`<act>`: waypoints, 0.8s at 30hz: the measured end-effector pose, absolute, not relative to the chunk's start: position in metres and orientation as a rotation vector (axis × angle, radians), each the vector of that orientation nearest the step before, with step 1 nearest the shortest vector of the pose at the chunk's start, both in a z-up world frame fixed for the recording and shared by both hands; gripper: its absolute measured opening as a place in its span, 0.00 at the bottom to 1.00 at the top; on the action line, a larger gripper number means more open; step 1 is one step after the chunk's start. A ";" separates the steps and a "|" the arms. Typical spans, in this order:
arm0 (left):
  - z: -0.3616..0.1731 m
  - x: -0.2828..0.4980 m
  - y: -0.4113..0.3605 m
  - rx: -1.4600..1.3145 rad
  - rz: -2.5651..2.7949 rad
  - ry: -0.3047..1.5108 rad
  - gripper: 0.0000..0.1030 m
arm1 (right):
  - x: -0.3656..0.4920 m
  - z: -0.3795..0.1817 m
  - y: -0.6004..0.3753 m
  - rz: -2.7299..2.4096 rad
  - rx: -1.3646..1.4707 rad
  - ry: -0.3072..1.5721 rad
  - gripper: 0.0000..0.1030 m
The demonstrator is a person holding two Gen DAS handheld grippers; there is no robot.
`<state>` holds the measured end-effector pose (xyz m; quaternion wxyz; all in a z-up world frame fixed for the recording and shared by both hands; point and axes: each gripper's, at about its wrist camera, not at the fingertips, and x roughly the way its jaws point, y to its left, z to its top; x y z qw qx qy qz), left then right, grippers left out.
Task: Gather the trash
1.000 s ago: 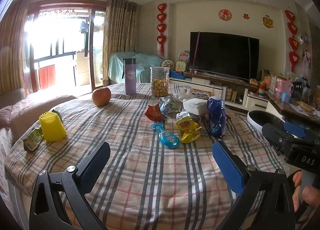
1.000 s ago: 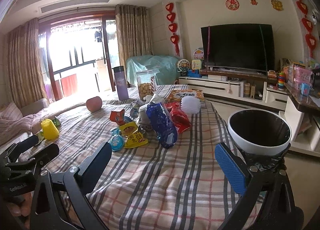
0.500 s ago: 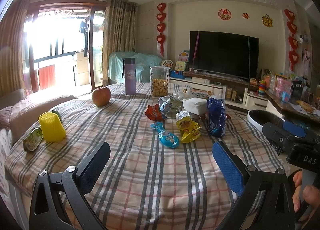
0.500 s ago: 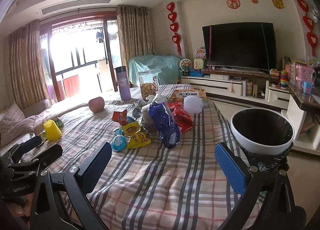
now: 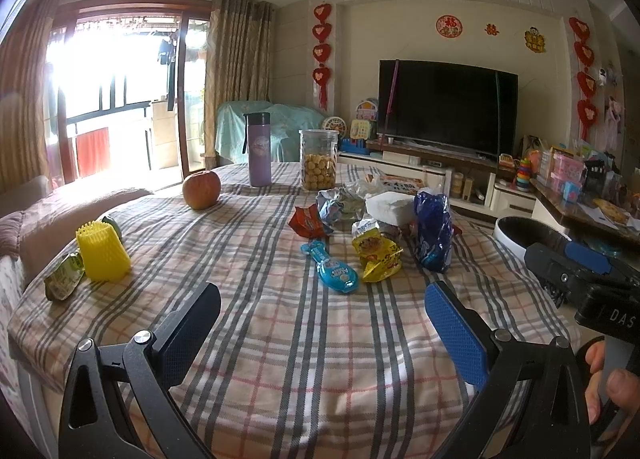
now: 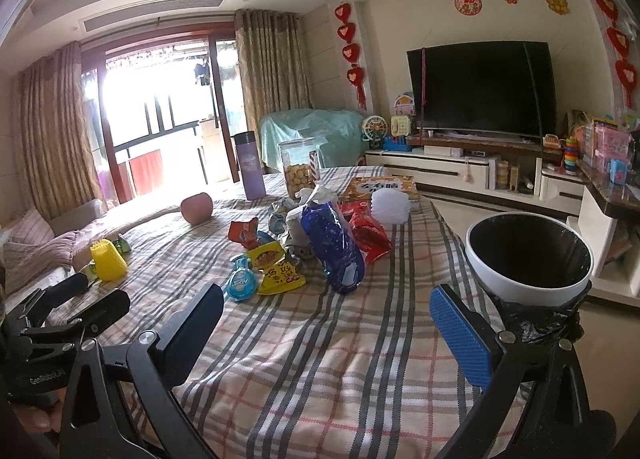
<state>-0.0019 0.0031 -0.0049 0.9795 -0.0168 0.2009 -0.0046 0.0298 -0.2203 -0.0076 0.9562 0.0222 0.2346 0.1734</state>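
My right tongs [image 6: 326,325] have edged closer to the wrappers; both left tongs [image 5: 322,319] and right gape apart, empty. One trash bin [image 6: 528,259], one apple [image 5: 201,189].

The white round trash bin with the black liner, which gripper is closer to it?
Right. The right gripper hovers at the table edge beside the white round trash bin; the left gripper sits farther along, the right gripper between it and the bin.

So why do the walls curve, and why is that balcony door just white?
Left wrist view: the balcony door is blown out by daylight; fisheye bends the ceiling. Right wrist view: same glare at the door, and the TV edges bow.
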 end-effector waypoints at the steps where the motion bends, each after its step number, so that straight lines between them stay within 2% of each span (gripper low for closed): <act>1: -0.006 -0.001 0.003 -0.033 -0.008 0.406 0.99 | 0.030 -0.008 -0.220 0.353 0.045 0.477 1.00; 20: -0.024 0.047 0.001 -0.023 -0.040 0.513 0.99 | 0.079 -0.031 -0.222 0.374 0.028 0.586 0.99; 24: -0.030 0.067 0.000 -0.023 -0.050 0.549 0.99 | 0.096 -0.038 -0.224 0.369 0.028 0.626 0.96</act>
